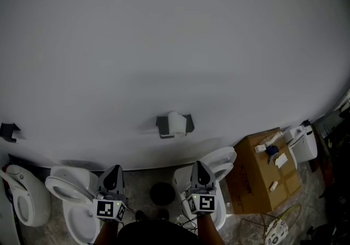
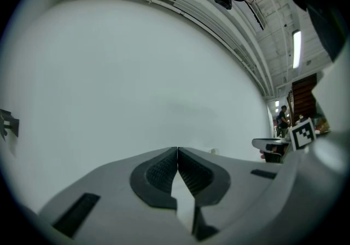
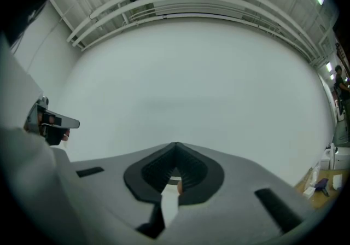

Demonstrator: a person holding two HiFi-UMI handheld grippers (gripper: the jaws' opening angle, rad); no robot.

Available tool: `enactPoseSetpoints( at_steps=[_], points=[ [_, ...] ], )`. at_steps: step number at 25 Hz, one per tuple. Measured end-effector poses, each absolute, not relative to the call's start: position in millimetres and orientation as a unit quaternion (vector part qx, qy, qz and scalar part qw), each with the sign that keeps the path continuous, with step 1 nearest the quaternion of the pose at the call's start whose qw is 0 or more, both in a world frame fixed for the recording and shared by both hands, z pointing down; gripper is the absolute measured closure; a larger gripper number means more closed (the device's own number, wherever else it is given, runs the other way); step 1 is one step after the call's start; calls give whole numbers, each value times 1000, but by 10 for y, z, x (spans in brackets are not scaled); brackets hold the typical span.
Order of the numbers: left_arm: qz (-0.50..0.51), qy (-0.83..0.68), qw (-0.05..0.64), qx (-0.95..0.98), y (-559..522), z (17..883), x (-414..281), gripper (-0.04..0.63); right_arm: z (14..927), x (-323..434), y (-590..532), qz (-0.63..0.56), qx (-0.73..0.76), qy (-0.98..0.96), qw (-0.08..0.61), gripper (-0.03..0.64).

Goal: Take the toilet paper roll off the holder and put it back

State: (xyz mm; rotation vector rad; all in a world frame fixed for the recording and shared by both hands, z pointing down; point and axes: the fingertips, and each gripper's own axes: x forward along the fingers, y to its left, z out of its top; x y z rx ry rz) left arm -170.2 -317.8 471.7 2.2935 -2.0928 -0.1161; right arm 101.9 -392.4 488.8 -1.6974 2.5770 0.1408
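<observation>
1. Hanging on a smooth, matte white wall [image 1: 175, 47]: the toilet paper roll [image 1: 176, 123], a soft white cylinder, seated in a boxy dark grey holder [image 1: 162, 127], with angular bracket ends visible on both sides of the roll.
2. Held low in the head view, well apart from the roll: left gripper [image 2: 177, 151], with a grey moulded plastic shell. Jaws pressed together tip to tip, finely ribbed black pads [image 2: 158, 171] meeting along a straight seam, nothing pinched between them.
3. Level beside it: right gripper [image 3: 176, 145], with the same grey shell and the same ribbed black pads [image 3: 192, 170]. Jaws likewise fully together, gripping nothing.
4. Standing at the foot of the wall: left toilet bowl [image 1: 65, 184], glossy white ceramic with a rounded oval rim, just behind the left gripper in the head view.
5. Matching it behind the right gripper: right toilet bowl [image 1: 221, 161], also glossy white and rounded.
6. Lying on the mottled grey floor between the two bowls: round black object [image 1: 162, 193], identity unclear.
7. Set to the right: brown cardboard box [image 1: 262, 181], flat-topped and square-edged, carrying small white and blue items [image 1: 272, 151].
8. Fixed far left on the wall: second small dark bracket [image 1: 9, 130], angular like the holder.
</observation>
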Motion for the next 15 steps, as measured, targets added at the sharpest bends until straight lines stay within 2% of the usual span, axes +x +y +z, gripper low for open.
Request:
enactPoseSetpoints(
  at_steps=[15],
  points=[
    [-35, -673, 17, 738, -3134, 4722, -1710, 592, 4871, 1026, -3854, 47, -550, 833, 31, 614]
  ],
)
